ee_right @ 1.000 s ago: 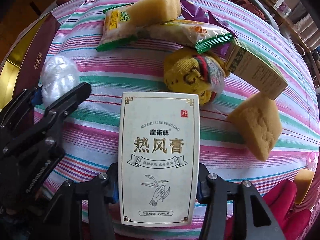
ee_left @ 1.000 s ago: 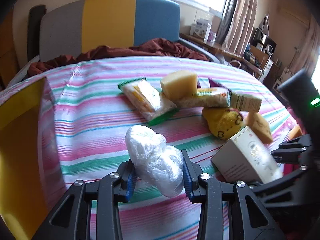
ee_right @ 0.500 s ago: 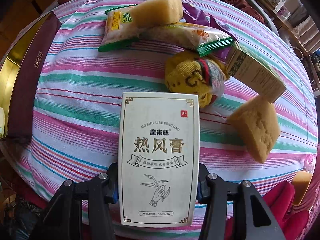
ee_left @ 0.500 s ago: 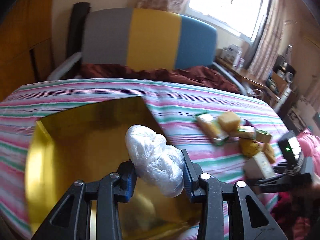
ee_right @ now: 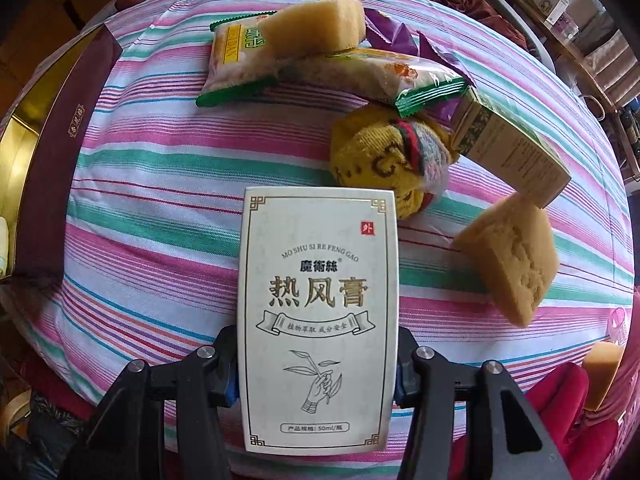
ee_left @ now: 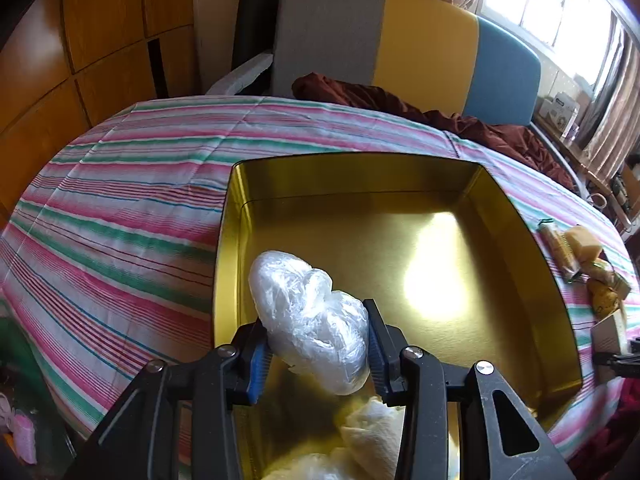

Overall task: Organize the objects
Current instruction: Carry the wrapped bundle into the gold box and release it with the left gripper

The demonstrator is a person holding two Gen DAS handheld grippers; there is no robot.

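Observation:
My left gripper is shut on a crumpled clear plastic bag bundle and holds it above the near left part of an open gold tin box. A crumpled white wad lies on the tin's floor just below the fingers. In the right wrist view my right gripper is shut on a white carton with Chinese lettering, held over the striped bedcover. The same tin's maroon outer wall shows at the left edge.
Beyond the carton lie a rolled yellow sock, two yellow sponges, two green-edged snack packets, a green carton and a purple wrapper. An orange sponge sits at the right edge.
My left gripper swung left with the plastic bundle, from above the striped cover to over the gold tin, and left the right wrist view. The right gripper drifted slightly, still holding the carton.

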